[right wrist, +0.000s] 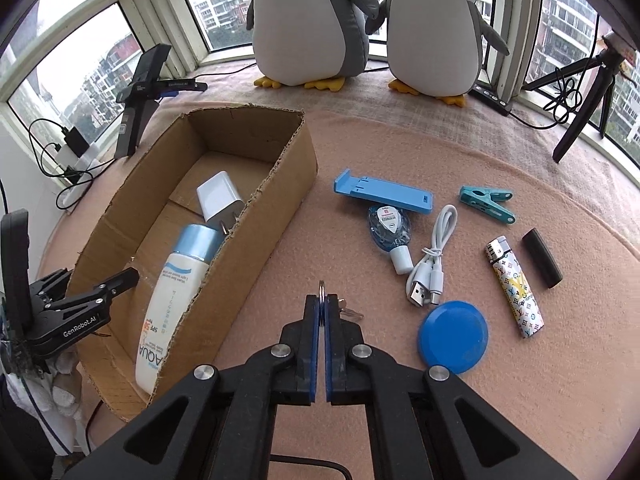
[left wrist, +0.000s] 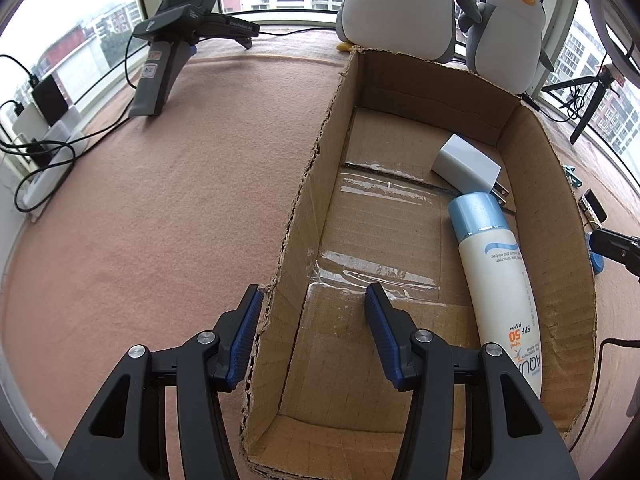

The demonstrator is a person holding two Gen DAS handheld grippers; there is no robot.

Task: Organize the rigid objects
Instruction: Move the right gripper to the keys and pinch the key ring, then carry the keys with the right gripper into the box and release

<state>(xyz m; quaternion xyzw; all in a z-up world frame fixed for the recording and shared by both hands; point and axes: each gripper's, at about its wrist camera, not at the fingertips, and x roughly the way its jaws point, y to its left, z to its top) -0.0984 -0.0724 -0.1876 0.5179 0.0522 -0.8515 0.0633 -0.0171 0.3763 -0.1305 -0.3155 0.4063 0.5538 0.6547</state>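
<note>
Two words read clearly: "AQUA" and "SPF 50" on the sunscreen bottle (right wrist: 170, 304) lying in the cardboard box (right wrist: 280, 184) at nine o'clock. Right gripper (right wrist: 322, 300) pinches a key ring (right wrist: 321, 289); left gripper (left wrist: 312, 300) gapes, straddling the box wall. Pink cloth (right wrist: 480, 144), windows (right wrist: 72, 60) beyond.
</note>
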